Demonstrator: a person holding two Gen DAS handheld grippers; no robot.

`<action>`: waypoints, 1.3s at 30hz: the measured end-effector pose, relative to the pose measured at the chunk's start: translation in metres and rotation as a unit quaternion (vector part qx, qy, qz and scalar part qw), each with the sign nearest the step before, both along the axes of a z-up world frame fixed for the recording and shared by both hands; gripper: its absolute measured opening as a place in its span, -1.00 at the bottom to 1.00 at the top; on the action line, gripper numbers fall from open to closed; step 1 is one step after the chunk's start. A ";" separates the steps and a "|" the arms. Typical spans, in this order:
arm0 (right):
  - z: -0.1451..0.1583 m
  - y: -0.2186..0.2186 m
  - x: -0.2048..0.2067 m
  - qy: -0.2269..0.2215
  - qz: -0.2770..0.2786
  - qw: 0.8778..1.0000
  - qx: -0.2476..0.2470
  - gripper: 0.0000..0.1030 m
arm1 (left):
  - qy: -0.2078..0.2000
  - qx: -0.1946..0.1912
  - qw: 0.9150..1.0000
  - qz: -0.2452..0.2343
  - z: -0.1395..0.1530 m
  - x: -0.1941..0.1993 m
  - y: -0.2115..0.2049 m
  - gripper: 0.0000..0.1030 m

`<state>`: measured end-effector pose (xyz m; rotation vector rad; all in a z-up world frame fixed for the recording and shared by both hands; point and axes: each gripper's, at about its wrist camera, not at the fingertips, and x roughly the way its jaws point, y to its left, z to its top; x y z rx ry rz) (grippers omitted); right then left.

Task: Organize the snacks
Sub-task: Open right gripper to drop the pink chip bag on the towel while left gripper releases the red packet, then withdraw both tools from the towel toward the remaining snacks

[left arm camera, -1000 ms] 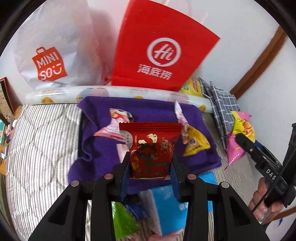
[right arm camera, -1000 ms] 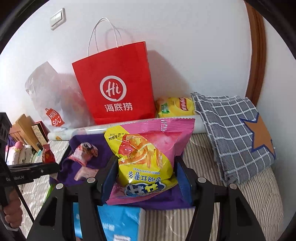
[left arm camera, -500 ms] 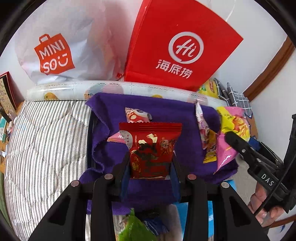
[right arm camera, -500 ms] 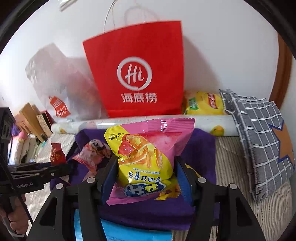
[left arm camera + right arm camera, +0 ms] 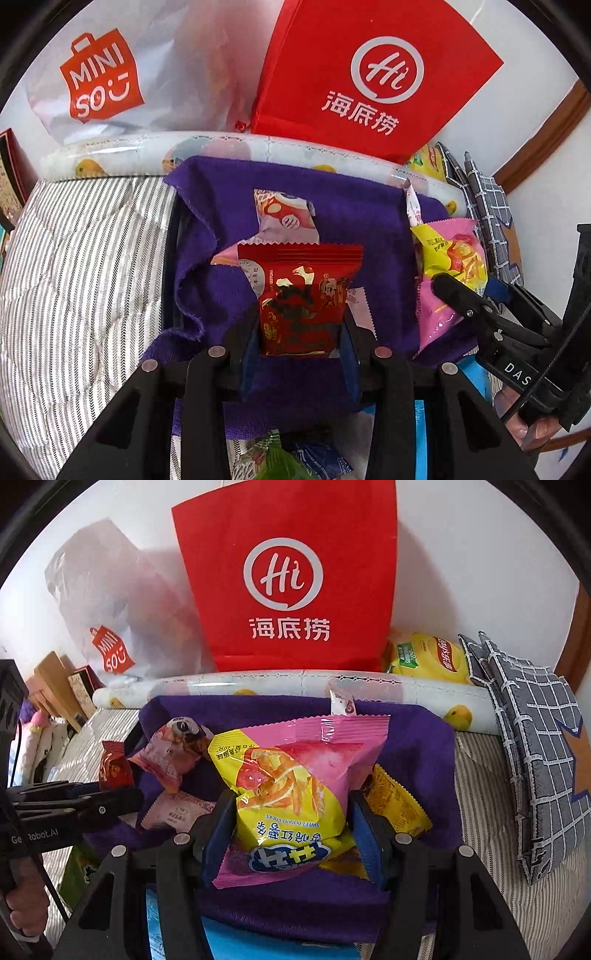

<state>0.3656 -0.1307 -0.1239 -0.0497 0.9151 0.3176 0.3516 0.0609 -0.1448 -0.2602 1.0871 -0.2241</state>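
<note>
My left gripper (image 5: 300, 325) is shut on a red snack packet (image 5: 299, 295) and holds it over a purple cloth (image 5: 351, 221) spread on the striped bed. My right gripper (image 5: 291, 812) is shut on a pink and yellow sweet potato sticks bag (image 5: 295, 786), also over the purple cloth (image 5: 417, 731). Pink snack packets (image 5: 166, 764) and a yellow packet (image 5: 399, 805) lie on the cloth. The right gripper and its bag (image 5: 450, 266) show at the right in the left wrist view. The left gripper with the red packet (image 5: 114, 768) shows at the left in the right wrist view.
A red paper bag (image 5: 291, 590) and a white Miniso bag (image 5: 99, 77) stand against the wall. A rolled printed sheet (image 5: 295, 683) lies behind the cloth. A yellow chips bag (image 5: 428, 653) and grey checked cushions (image 5: 535, 738) are at the right. A blue pack (image 5: 258, 945) lies below.
Both grippers have moved forward and closer over the purple cloth with their packets still held. The red bag looms larger in both views.
</note>
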 end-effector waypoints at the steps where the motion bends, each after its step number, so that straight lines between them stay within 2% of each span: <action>1: -0.001 0.001 0.000 0.001 0.002 1.000 -0.002 0.17 | 0.002 0.000 1.000 -0.001 -0.001 0.000 -0.001 -0.26; 11: -0.003 0.003 -0.002 -0.002 -0.002 1.000 -0.013 0.18 | 0.019 -0.006 1.000 0.000 -0.009 0.004 -0.002 -0.26; 14: 0.000 0.000 -0.002 -0.006 -0.011 1.000 -0.011 0.32 | 0.022 -0.006 1.000 0.000 -0.010 0.003 -0.003 -0.26; 19: 0.007 -0.002 -0.006 -0.014 -0.012 1.000 0.003 0.35 | 0.022 -0.005 1.000 -0.004 -0.009 0.002 -0.005 -0.26; 21: 0.010 -0.002 -0.007 -0.018 -0.013 1.000 0.004 0.37 | 0.023 -0.005 1.000 -0.008 -0.009 0.002 -0.007 -0.21; 25: 0.019 -0.003 -0.014 -0.025 -0.021 0.999 0.018 0.38 | 0.015 -0.003 1.000 -0.014 -0.002 0.000 -0.009 0.16; 29: 0.027 -0.005 -0.025 -0.025 -0.028 0.999 0.031 0.38 | -0.008 0.008 1.000 -0.018 0.013 -0.006 -0.013 0.33; 33: 0.039 -0.006 -0.040 -0.036 -0.036 0.999 0.014 0.38 | -0.022 0.026 0.999 -0.017 0.024 -0.015 -0.016 0.39; 39: 0.054 -0.010 -0.065 -0.043 -0.055 0.997 0.012 0.38 | -0.036 0.056 0.998 -0.007 0.034 -0.037 -0.014 0.47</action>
